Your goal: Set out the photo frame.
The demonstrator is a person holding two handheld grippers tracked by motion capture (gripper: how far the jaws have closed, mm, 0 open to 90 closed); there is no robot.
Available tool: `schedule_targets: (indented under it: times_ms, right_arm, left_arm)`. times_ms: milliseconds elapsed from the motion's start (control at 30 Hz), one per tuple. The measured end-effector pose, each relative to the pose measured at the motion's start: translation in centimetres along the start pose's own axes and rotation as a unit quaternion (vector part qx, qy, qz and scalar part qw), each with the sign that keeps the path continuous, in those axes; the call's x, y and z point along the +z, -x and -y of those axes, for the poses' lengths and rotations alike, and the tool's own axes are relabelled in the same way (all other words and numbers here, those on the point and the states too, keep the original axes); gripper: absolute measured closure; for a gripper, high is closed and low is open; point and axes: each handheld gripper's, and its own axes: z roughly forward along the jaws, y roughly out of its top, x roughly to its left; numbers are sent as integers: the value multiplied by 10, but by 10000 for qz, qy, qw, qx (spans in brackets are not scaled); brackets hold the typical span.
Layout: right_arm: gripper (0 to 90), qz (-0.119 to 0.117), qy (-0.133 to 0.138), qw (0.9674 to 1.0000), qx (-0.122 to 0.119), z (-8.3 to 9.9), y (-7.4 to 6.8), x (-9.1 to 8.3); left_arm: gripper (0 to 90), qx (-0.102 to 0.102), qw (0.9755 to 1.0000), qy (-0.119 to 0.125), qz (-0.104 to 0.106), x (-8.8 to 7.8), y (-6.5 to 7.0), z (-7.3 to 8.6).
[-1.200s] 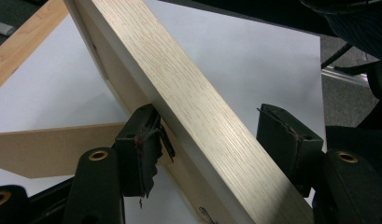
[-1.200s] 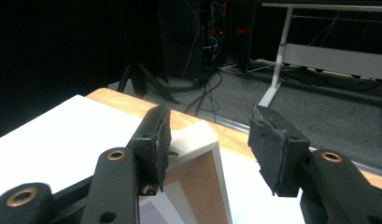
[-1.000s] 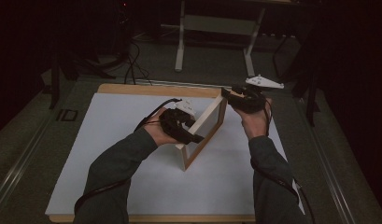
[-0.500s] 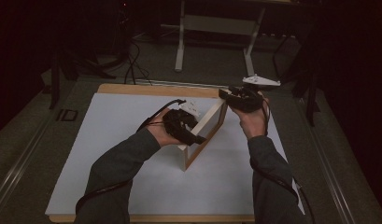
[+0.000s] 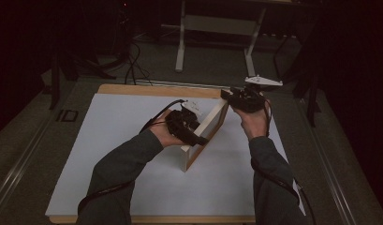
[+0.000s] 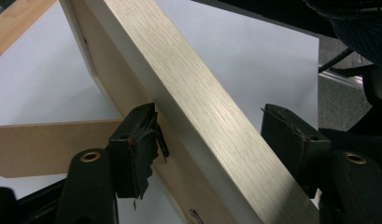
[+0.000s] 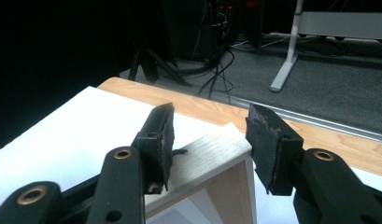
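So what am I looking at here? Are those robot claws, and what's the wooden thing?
No robot: a person holds a hand tool with two black jaws in each hand. One picture looks down from above; the other two come from cameras riding on each tool. On the table's white sheet a wooden frame stands on edge. The left gripper straddles its top rail: one pad touches the wood, the other stands clear, the jaws having just opened. The right gripper straddles the far corner and seems to steady it; a firm pinch is not visible.

Grey-green long sleeves; black claws (image 5: 205, 136) (image 5: 225, 95), brass rivets, worn black pads (image 6: 137, 140), trailing black cables.
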Motion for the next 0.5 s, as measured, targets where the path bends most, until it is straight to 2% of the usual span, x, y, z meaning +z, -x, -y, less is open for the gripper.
schedule_targets:
  times_ms: [167,333,500]
  right_arm:
    - [516,2,-17,10000,67,1,2,2]
    - [512,37,-18,9999,125,2,4,5]
    - [501,101,-31,9997,222,5,7,9]
  left_arm:
    - [324,-191,9998,-33,21,3,-3,-1]
    - [298,-271,9996,-31,26,7,-4,-3]
    - [305,-471,9986,7,244,11,-10,-3]
